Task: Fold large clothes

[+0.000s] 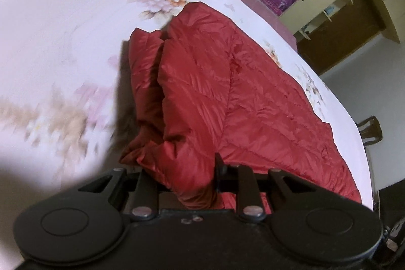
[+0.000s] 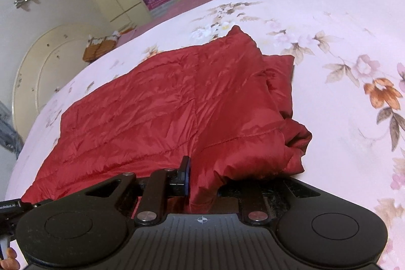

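The red padded coat (image 1: 227,92) lies partly folded on the flowered bed sheet (image 1: 63,17). At 6 o'clock the left gripper (image 1: 192,184) pinches its near edge, nearly closed. The right gripper (image 2: 202,181) grips likewise. I judge that more folds remain.

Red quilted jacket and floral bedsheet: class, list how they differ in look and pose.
The red quilted jacket is plain, shiny and stitched in rows; the floral bedsheet is pale pink with printed flowers. The jacket is bunched and folded; the bedsheet lies spread flat beneath it. Both are fabric.
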Tool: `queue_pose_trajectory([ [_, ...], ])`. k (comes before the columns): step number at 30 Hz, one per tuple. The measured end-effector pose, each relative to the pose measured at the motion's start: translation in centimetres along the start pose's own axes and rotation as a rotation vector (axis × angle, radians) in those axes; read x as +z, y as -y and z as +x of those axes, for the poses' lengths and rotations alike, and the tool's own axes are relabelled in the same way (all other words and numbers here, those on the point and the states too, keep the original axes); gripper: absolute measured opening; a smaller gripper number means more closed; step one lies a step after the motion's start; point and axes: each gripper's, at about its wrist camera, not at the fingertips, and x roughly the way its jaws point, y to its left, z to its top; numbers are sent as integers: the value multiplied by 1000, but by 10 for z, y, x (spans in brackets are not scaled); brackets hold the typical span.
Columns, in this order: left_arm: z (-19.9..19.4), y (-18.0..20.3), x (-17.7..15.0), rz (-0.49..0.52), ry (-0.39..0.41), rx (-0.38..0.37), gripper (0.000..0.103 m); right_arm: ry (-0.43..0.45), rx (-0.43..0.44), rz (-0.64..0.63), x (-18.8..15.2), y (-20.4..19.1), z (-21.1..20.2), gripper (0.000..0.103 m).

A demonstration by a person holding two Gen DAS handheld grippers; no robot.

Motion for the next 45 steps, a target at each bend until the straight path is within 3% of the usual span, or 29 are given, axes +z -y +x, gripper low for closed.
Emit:
queue_pose_trajectory([
  [12, -11, 5, -36, 24, 31, 71, 26, -45, 79, -23, -20, 26, -21, 18],
  [16, -2, 9, -34, 40, 36, 113, 33, -38, 83, -34, -15, 25, -21, 21],
  [17, -3, 8, -38, 39, 37, 121, 37, -34, 77, -41, -15, 24, -22, 25],
  [19, -1, 6, -38, 20, 40, 132, 43, -19, 50, -60, -22, 32, -32, 45],
  [21, -1, 3, -40, 0, 42, 141, 57, -8, 31, -70, -24, 35, -38, 51],
  [22, -2, 2, -43, -8, 46, 144, 65, -3, 28, -71, -23, 37, -41, 51],
  [26, -8, -1, -50, -33, 57, 132, 73, 38, -1, -80, -26, 46, -59, 51],
  [34, -11, 1, -74, -71, 63, 73, 80, 188, -56, -179, -19, 43, -106, 52],
  [37, -6, 1, -73, -89, 93, 54, 79, 199, -15, -261, -14, 21, -105, 52],
  [41, -3, -3, -72, -123, 154, 46, 58, 158, 52, -346, -13, -10, -82, 52],
  [45, -4, -8, -69, -136, 165, 32, 44, 115, 98, -431, -14, -48, -49, 52],
])
